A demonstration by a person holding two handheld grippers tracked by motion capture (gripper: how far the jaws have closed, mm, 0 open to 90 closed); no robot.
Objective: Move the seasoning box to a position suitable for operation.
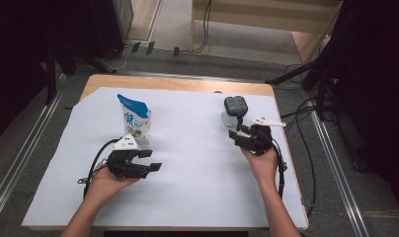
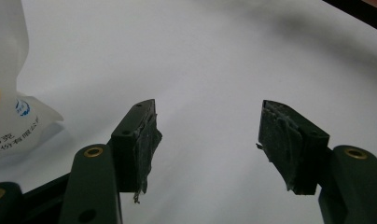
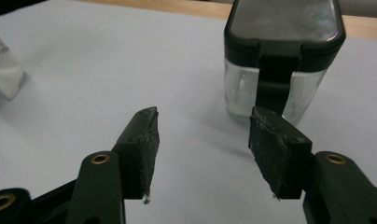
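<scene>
A white and blue stand-up pouch [image 1: 133, 118] stands upright at the back left of the white sheet [image 1: 197, 182]. In the left gripper view the pouch [image 2: 9, 84] sits at the left edge. My left gripper [image 1: 155, 160] lies in front of the pouch, pointing right, open and empty [image 2: 207, 135]. A clear jar with a dark clip-on lid [image 1: 235, 111] stands at the back right. My right gripper [image 1: 235, 129] is just in front of it, open with nothing between its pads [image 3: 203, 140]. The jar [image 3: 280, 60] stands a little beyond the right pad, apart from it.
The white sheet covers a wooden table [image 1: 178, 83]. Black cables [image 1: 306, 143] trail off the right edge. Dark stands [image 1: 326, 79] rise at the back right, and a dark block [image 1: 89, 29] with cables on the floor sits behind the table.
</scene>
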